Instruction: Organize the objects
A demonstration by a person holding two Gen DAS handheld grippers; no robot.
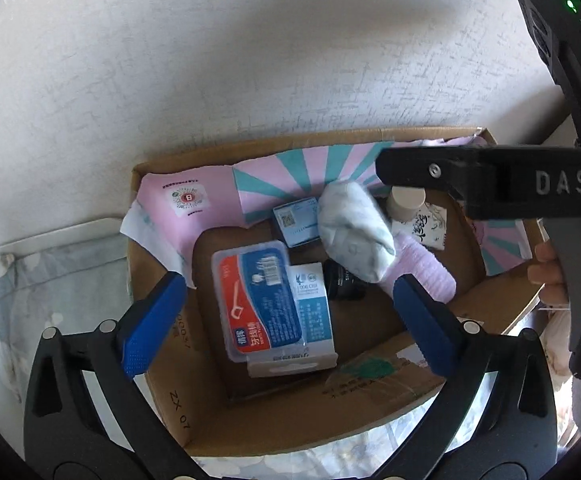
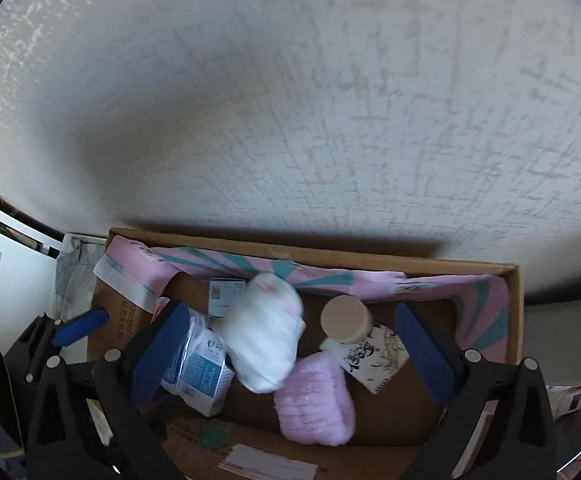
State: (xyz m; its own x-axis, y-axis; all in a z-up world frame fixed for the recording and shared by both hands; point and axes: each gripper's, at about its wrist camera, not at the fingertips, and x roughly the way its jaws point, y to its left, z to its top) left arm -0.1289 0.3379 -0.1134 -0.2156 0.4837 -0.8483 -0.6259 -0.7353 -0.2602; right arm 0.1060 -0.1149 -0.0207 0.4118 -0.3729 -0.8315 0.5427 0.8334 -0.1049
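Observation:
An open cardboard box [image 1: 162, 360] lined with a pink-and-teal bag [image 1: 290, 176] holds the objects. My left gripper [image 1: 290, 284] hangs open above a clear floss-pick case [image 1: 258, 300], which lies on a white-blue carton [image 1: 314, 308]. My right gripper [image 2: 292, 314] is open too. A blurred white cloth bundle [image 2: 266, 332] lies between its fingers, and neither pad touches it. Beside the bundle are a pink fluffy item [image 2: 314, 400], a beige-lidded jar [image 2: 346, 318] and a white box with black calligraphy [image 2: 374, 360]. A small blue box [image 1: 296, 220] and a black jar [image 1: 342, 280] lie deeper in.
A textured white wall [image 2: 290, 120] rises right behind the box. Floral fabric [image 1: 50, 280] lies to its left. The right gripper's black frame [image 1: 490, 184] reaches over the box's right side, with a person's fingers [image 1: 546, 272] on its handle.

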